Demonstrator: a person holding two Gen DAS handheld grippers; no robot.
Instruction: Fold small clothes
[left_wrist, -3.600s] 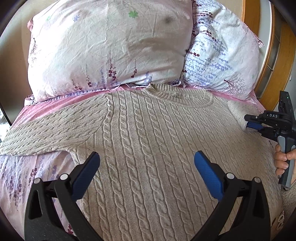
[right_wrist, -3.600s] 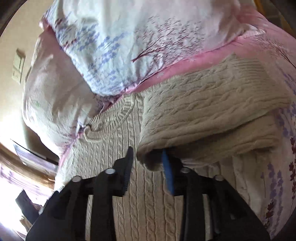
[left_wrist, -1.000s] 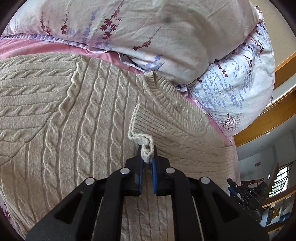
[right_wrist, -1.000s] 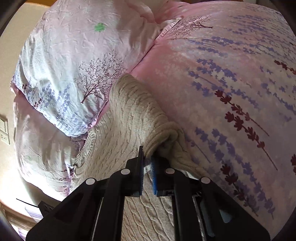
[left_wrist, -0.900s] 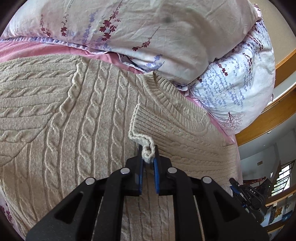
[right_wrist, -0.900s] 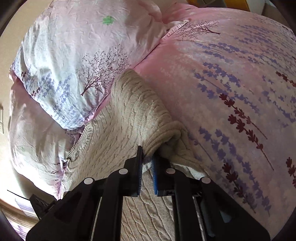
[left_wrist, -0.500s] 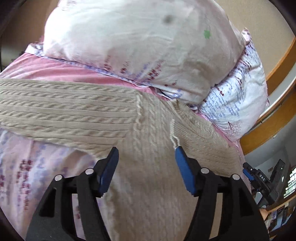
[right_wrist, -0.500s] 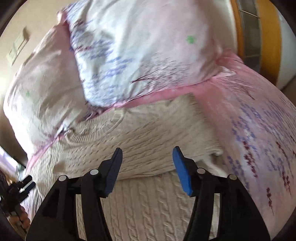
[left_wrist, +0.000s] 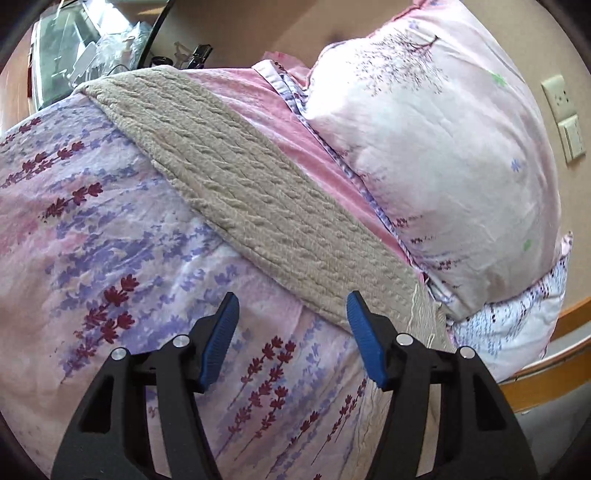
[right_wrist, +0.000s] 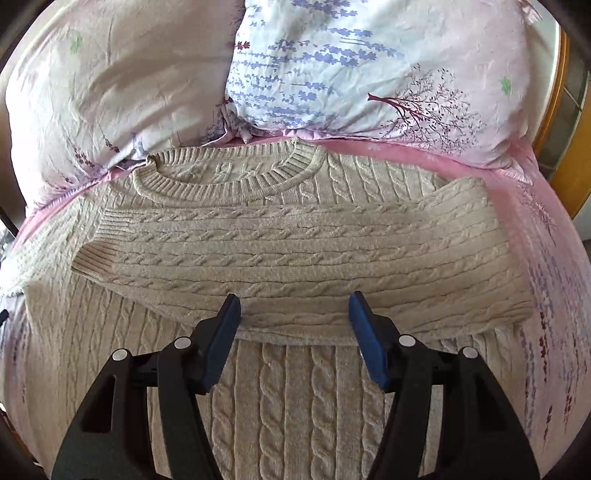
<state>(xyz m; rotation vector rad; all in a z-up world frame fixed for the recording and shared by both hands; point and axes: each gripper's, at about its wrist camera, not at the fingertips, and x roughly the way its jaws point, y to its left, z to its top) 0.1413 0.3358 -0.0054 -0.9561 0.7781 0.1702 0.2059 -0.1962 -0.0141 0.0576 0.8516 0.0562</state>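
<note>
A beige cable-knit sweater (right_wrist: 288, 387) lies flat on the bed, collar toward the pillows. Its right sleeve (right_wrist: 295, 254) is folded across the chest, cuff at the left. My right gripper (right_wrist: 293, 325) is open and empty, just above the lower edge of that folded sleeve. In the left wrist view the other sleeve (left_wrist: 240, 192) lies stretched out over the floral bedspread. My left gripper (left_wrist: 291, 328) is open and empty, above the bedspread beside the sleeve near the shoulder.
Two floral pillows (right_wrist: 351, 74) (right_wrist: 110, 81) lean at the head of the bed, one also in the left wrist view (left_wrist: 443, 147). A floral bedspread (left_wrist: 92, 240) covers the bed. A cluttered bedside surface (left_wrist: 92, 44) lies beyond the sleeve's cuff. A wooden bed frame (right_wrist: 557, 118) runs at the right.
Both grippers have let go of the right sleeve and opened. The left gripper has swung left toward the outstretched left sleeve. The right gripper has pulled back and faces the folded sleeve squarely.
</note>
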